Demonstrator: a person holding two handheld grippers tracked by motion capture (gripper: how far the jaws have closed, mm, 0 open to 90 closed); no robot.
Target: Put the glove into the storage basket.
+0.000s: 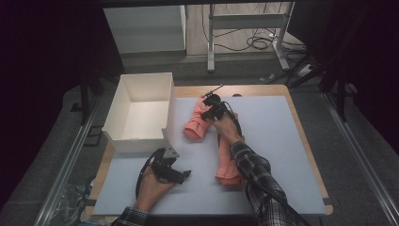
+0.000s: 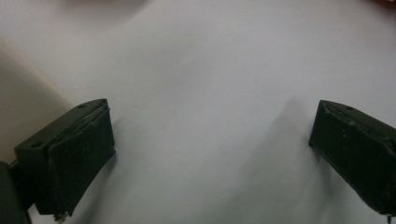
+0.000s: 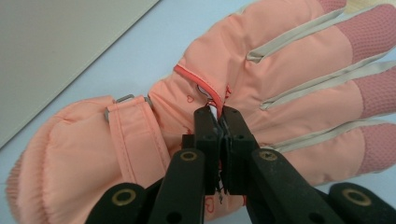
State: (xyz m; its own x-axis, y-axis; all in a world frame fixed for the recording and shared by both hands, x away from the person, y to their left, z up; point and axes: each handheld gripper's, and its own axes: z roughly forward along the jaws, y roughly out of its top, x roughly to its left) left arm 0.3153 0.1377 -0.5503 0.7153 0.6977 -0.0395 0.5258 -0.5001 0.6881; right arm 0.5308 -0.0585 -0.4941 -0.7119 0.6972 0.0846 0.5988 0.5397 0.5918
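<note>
High view looks down on a table with a pale sheet on top. Near the person, on the left, the left gripper sits low over the bare sheet, held by the left hand. Left gripper view shows its two black fingers spread wide apart with nothing between them, just the pale sheet below.

A bit to the right lies a pink glove flat on the sheet. The person's right arm in a checked sleeve reaches over it, so part of that glove is hidden.

Farther away, near the middle of the table, is a second pink glove. The right gripper is on top of this one. Right gripper view shows its fingers squeezed tight together on the back of the glove, pinching a small bit of it right by a thin red line of trim. The glove has pale stripes between its finger parts and a strap with a small metal buckle at the wrist.

To the left of this glove stands a white box, open at the top. Its near right corner is just beside the glove.
</note>
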